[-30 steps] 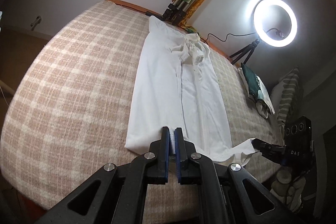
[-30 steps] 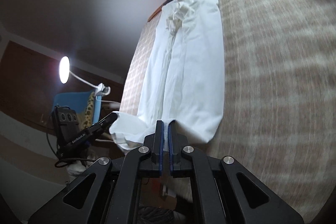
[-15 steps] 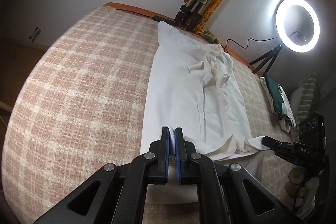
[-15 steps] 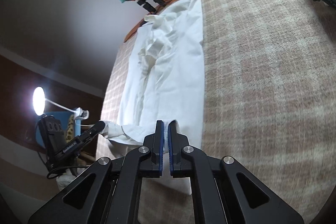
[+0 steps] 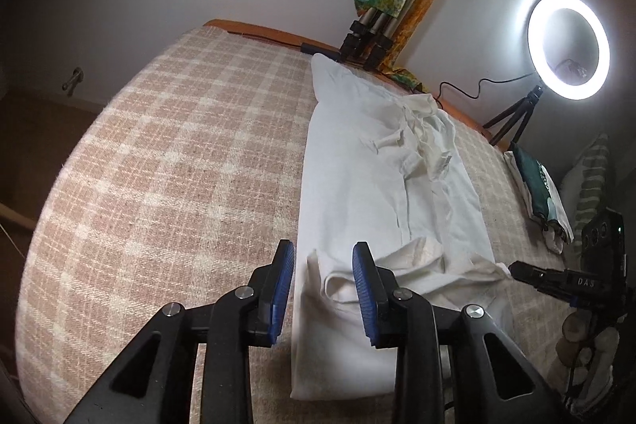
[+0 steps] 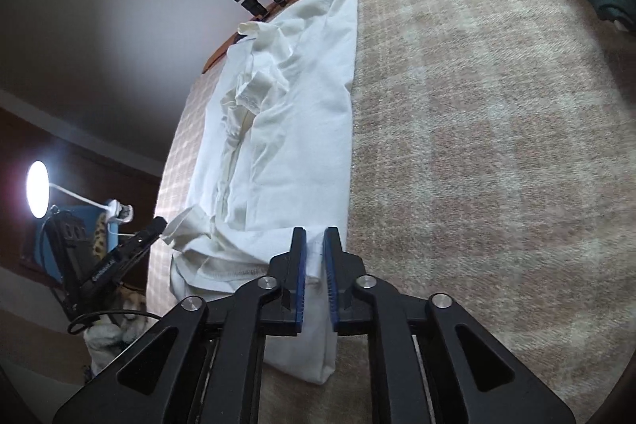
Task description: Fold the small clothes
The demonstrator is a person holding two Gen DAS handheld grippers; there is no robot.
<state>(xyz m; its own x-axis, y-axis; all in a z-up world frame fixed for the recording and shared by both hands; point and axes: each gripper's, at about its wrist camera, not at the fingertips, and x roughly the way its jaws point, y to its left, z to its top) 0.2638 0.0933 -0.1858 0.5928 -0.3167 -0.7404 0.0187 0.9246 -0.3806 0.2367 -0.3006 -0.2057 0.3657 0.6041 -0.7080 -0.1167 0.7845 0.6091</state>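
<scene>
A white garment [image 5: 369, 181] lies lengthwise on the plaid bed cover, its near end folded back over itself. My left gripper [image 5: 322, 283] is open, its blue pads on either side of the folded near corner, which lies loose between them. In the right wrist view the garment [image 6: 294, 130] runs away from me. My right gripper [image 6: 315, 277] stands slightly parted over the folded near edge, with cloth between the pads. In the left wrist view the right gripper [image 5: 532, 275] touches the garment's right corner.
The plaid bed cover [image 5: 179, 165] spreads wide to the left. A ring light [image 5: 568, 46] and a tripod [image 5: 373, 34] stand at the far edge. A folded green cloth [image 5: 536, 181] lies at the right. A lamp [image 6: 37, 189] glows beyond the bed.
Both grippers carried the garment's near end forward, folding it over the body. The left jaws went from shut to wide open and let the cloth go. The right jaws have parted slightly.
</scene>
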